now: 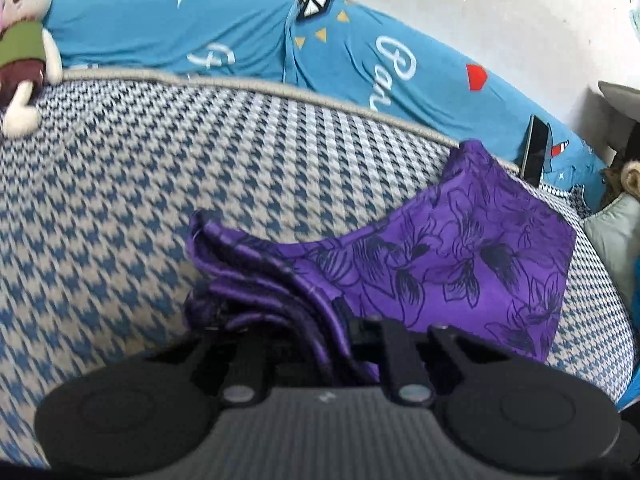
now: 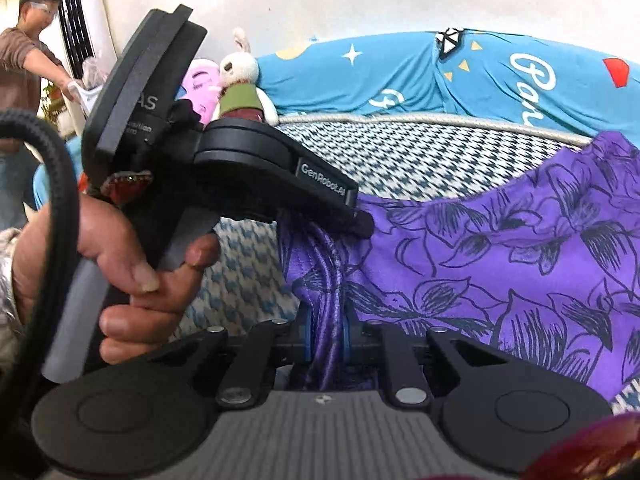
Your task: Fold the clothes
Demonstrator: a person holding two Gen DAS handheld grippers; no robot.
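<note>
A purple garment with a dark flower print (image 1: 460, 256) lies spread on the houndstooth bed cover (image 1: 160, 168). Its near edge is bunched into thick folds. My left gripper (image 1: 308, 336) is shut on that bunched edge, and the fingers are mostly hidden under the cloth. In the right wrist view the purple garment (image 2: 500, 260) fills the right side. My right gripper (image 2: 326, 324) is shut on a gathered strip of it between blue pads (image 2: 347, 332). Just ahead, a hand (image 2: 120, 264) holds the left gripper (image 2: 360, 222), which is clamped on the same edge.
A plush rabbit (image 1: 24, 40) lies at the far left of the bed against a blue printed sheet (image 1: 240, 36). A dark phone (image 1: 536, 152) leans at the far right, with a grey cushion (image 1: 616, 232) beside it. A person (image 2: 24, 60) stands beyond the bed's left end.
</note>
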